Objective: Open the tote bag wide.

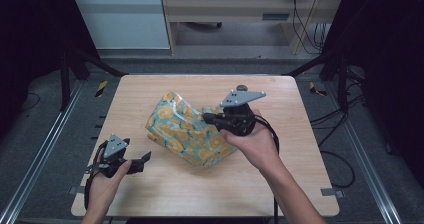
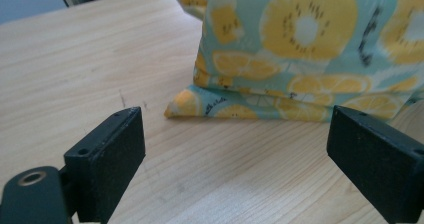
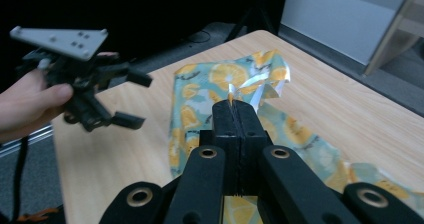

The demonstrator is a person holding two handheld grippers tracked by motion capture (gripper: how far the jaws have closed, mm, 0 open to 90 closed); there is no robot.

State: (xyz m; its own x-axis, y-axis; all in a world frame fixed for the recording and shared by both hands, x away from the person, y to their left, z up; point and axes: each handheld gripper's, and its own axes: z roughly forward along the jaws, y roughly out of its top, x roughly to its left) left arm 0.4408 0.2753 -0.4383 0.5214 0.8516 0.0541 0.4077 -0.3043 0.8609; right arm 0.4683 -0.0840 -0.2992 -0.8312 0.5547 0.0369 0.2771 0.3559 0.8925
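Pinching top edge of bag (image 1: 187,133), mid-table, right gripper (image 1: 207,117) has jaws pressed together on film to lift/stand it up; left gripper (image 1: 145,158), jaws spread, empty, waits nr table's left-front corner, w/ bag's base ahead.

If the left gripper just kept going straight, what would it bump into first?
Most likely the fruit-print bag. The left gripper points at its bottom edge with open jaws, with bare table between.
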